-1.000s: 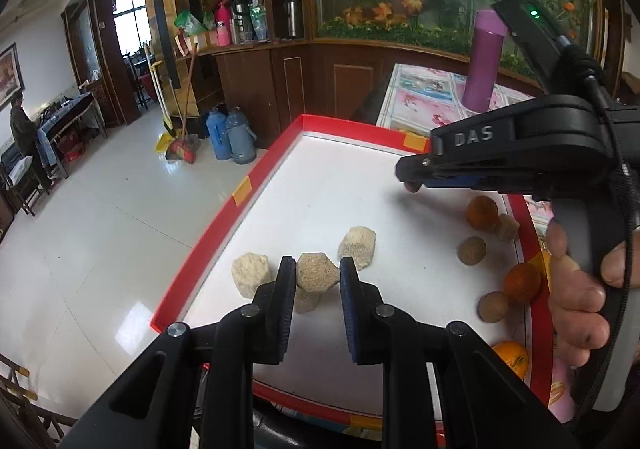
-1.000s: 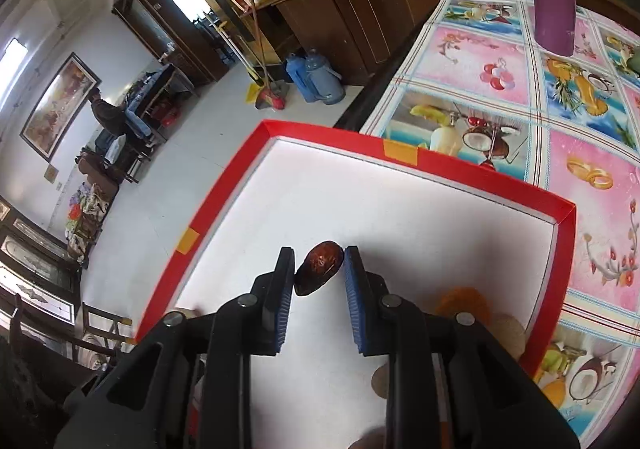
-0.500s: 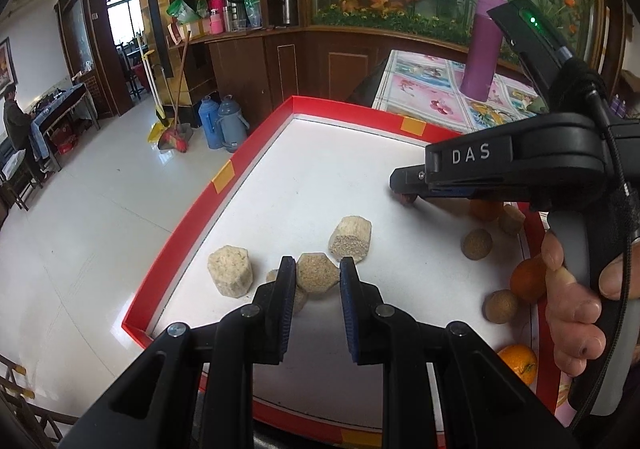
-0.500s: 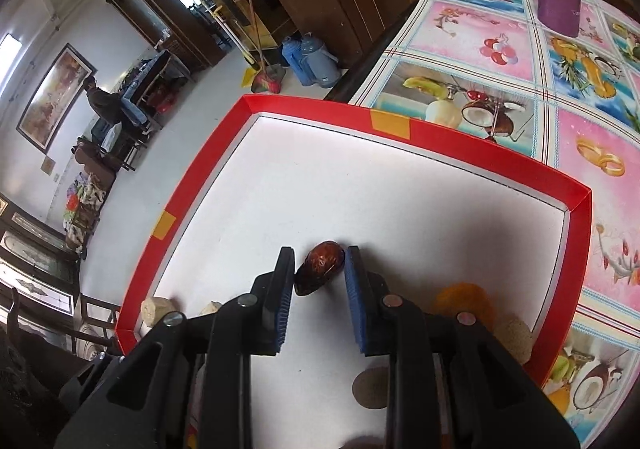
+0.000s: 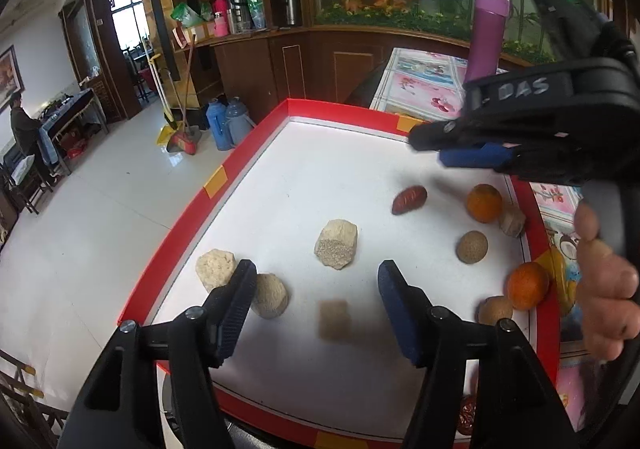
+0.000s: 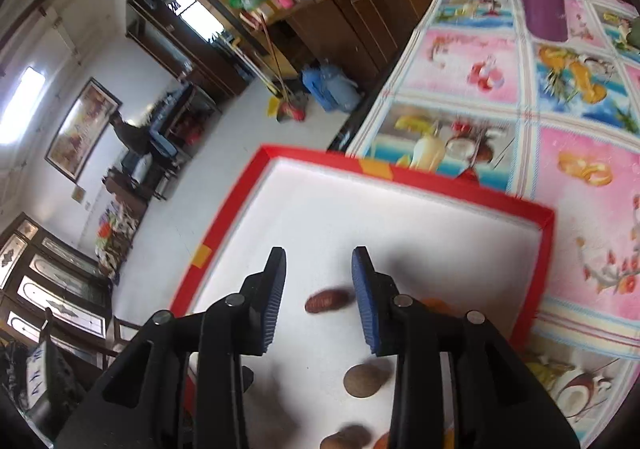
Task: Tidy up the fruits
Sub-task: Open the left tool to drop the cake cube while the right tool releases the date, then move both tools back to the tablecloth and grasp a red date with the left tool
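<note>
Left tongs (image 5: 316,301): jaws spread wide, holding nothing. A blurred tan block (image 5: 335,319) sits between them at 6 o'clock on the white tray (image 5: 340,153), apparently free of both pads. Just beside the left pad, at 8 o'clock, lie two pale lumps (image 5: 270,295), touching or nearly so; a third pale lump (image 5: 337,244) rests near tray centre.

Right tongs (image 6: 319,295): jaws parted, empty. A red-brown date (image 6: 323,300) lies on the tray floor below and between the pads, touched by neither. A brown round fruit (image 6: 363,380) lies nearer the camera at 5 o'clock.

Right side of tray, 3 o'clock, left-wrist view: two oranges (image 5: 484,202), brown round fruits and a small tan piece are grouped along the red rim, near a hand (image 5: 606,289) gripping the right tool.

Beyond the tray, 1 o'clock: a purple flask (image 5: 487,35) stands on the patterned worktop (image 6: 580,137).

Risk assessment: the blur on the tan block suggests it may not have settled; it could tumble out of its group. Round fruits may roll if the tongs knock them. The right tool crosses above the fruit cluster, so a low pass could scatter the oranges.
</note>
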The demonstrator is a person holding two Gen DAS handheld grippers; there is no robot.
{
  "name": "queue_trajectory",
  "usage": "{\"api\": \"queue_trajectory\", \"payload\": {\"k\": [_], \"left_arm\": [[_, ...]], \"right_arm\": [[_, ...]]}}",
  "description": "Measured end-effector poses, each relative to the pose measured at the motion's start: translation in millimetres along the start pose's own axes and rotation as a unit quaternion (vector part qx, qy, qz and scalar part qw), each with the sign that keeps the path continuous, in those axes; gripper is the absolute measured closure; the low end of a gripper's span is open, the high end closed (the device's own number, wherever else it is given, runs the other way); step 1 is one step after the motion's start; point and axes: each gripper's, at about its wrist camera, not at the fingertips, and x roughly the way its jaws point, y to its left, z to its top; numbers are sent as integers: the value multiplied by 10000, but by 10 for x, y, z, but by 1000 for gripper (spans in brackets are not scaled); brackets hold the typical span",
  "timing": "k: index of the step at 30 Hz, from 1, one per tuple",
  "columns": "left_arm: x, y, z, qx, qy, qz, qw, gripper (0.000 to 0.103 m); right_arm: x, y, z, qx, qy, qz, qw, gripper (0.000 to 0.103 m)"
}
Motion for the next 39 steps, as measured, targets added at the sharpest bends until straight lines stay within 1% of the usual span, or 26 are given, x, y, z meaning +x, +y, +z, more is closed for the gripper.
{"api": "queue_trajectory", "payload": {"k": [3,6,9,12,15,19,20,22,24,25,28,31,36,37,38,39], "left_arm": [[-59,-26,54,-61,-71,30,10000,40],[-128,-143,130,13,-187,-20,9998,39],[-196,-329,187,135,-315,-117,9993,37],[-246,-613,285,379,-385,-355,9979,37],[-279,-1000,421,748,-527,-639,9938,37],[-183,-1493,631,1178,-788,-865,9861,37],[-122,-1620,671,1265,-766,-982,9841,37],[81,-1913,731,1460,-526,-1291,9794,37],[296,-2183,741,1640,-285,-1467,9751,37],[389,-2302,741,1719,-206,-1493,9735,37],[541,-2633,707,2031,-86,-1522,9672,37],[656,-2826,757,2091,-41,-1596,9648,37],[808,-3003,800,2068,201,-1741,9626,37],[840,-3032,797,2048,259,-1793,9619,43],[881,-3067,798,2033,325,-1847,9610,55],[924,-3096,797,2031,410,-1874,9602,59]], "right_arm": [[-257,-126,49,38,-293,-64,9995,61],[-491,-345,69,120,-485,-212,9985,60],[-758,-708,68,393,-686,-404,9960,60],[-1054,-1158,96,789,-885,-514,9916,60],[-1366,-1641,116,1246,-1089,-701,9837,61],[-1686,-2208,96,1881,-1305,-814,9700,61],[-1754,-2351,83,2095,-1355,-826,9648,61],[-1880,-2565,47,2462,-1449,-828,9547,61],[-1950,-2680,20,2635,-1504,-856,9490,61],[-1958,-2718,12,2712,-1483,-870,9470,61],[-1906,-2720,10,2794,-1367,-760,9474,60],[-1829,-2658,25,2732,-1297,-757,9502,60],[-1771,-2651,30,2745,-1248,-680,9510,60],[-1756,-2649,34,2739,-1235,-685,9513,60],[-1742,-2648,36,2737,-1221,-702,9514,60],[-1732,-2651,40,2744,-1215,-705,9513,60]]}}
